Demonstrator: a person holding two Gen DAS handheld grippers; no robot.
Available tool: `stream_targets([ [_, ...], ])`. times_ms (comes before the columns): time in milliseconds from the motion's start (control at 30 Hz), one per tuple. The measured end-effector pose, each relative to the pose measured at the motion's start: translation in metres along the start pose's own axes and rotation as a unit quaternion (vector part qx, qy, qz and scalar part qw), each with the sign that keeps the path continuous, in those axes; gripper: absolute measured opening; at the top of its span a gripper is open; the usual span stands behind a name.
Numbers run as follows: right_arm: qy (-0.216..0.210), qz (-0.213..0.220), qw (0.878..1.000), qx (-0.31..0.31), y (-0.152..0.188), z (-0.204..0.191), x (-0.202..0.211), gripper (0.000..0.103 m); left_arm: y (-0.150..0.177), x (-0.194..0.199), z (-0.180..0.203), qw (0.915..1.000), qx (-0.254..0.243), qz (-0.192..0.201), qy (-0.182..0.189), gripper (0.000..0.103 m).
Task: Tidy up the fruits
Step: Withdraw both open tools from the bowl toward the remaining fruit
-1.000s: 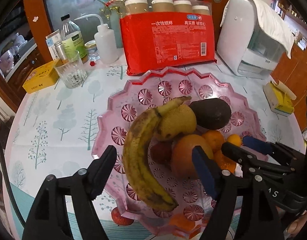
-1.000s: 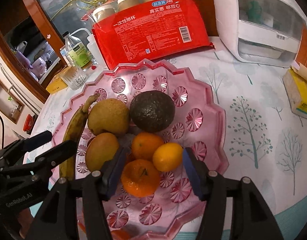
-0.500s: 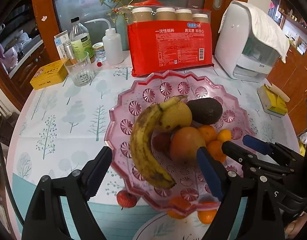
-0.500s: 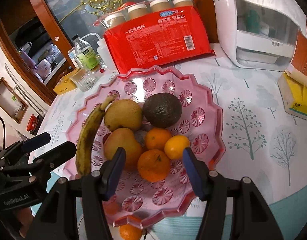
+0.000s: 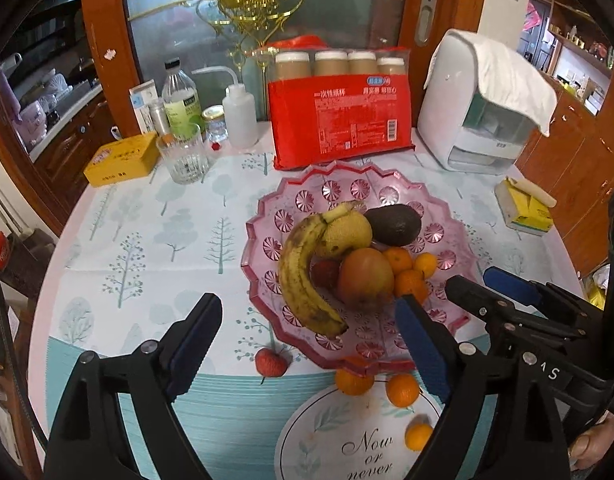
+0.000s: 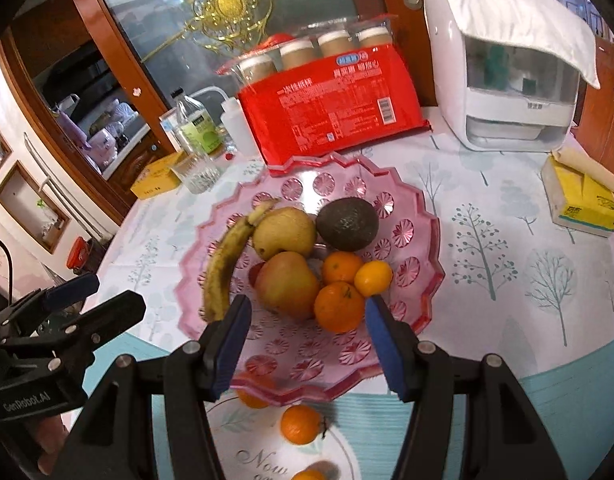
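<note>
A pink glass fruit plate [image 5: 339, 184] [image 6: 423, 240] holds a banana [image 5: 303, 272] [image 6: 223, 268], a pear [image 5: 347, 232], an avocado [image 5: 395, 224] [image 6: 347, 224], an apple [image 5: 365, 276] [image 6: 287, 284] and small oranges [image 6: 339, 304]. On the cloth in front of the plate lie a strawberry [image 5: 270, 361] and loose oranges [image 5: 403, 390] [image 6: 301, 424]. My left gripper [image 5: 307, 344] is open and empty, above the plate's near rim. My right gripper [image 6: 307, 344] is open and empty, just before the plate.
Behind the plate stand a red pack of paper cups [image 5: 339, 116], a white appliance [image 5: 479, 112], a glass [image 5: 183, 156], bottles [image 5: 179, 104] and a yellow tin [image 5: 121, 160]. A yellow tissue pack [image 5: 525, 210] lies at right. The round table's edge is close at left.
Both grippers have drawn back and up from the plate, staying open. The strawberry and loose oranges in front of the plate have come into view.
</note>
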State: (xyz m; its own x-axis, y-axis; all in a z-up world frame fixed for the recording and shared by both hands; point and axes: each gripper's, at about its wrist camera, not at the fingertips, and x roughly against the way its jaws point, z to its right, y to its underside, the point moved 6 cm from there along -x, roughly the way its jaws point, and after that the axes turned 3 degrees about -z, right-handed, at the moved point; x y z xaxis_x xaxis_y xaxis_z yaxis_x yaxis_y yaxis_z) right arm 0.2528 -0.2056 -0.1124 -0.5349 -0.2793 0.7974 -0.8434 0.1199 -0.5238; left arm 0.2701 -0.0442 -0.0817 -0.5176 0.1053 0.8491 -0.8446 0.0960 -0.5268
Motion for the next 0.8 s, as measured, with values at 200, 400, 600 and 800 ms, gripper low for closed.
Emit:
stream_targets([
  [200,0.002,0.014,1.000,0.003,0.004,-0.015,0.028,0.060,0.001,0.034,-0.004,0.9997,-0.010,0.023,0.005,0.092],
  [400,0.012,0.026,1.000,-0.003,0.009,-0.029,0.051,0.060,0.006,0.057,-0.010,0.9990,-0.025,0.031,0.020,0.092],
  [600,0.030,0.048,0.998,-0.019,0.014,-0.046,0.080,0.060,0.010,0.075,-0.026,0.9979,-0.042,0.038,0.033,0.092],
  [800,0.056,0.067,0.996,-0.028,0.024,-0.065,0.103,0.061,0.010,0.093,-0.048,0.9962,-0.051,0.050,0.049,0.092],
])
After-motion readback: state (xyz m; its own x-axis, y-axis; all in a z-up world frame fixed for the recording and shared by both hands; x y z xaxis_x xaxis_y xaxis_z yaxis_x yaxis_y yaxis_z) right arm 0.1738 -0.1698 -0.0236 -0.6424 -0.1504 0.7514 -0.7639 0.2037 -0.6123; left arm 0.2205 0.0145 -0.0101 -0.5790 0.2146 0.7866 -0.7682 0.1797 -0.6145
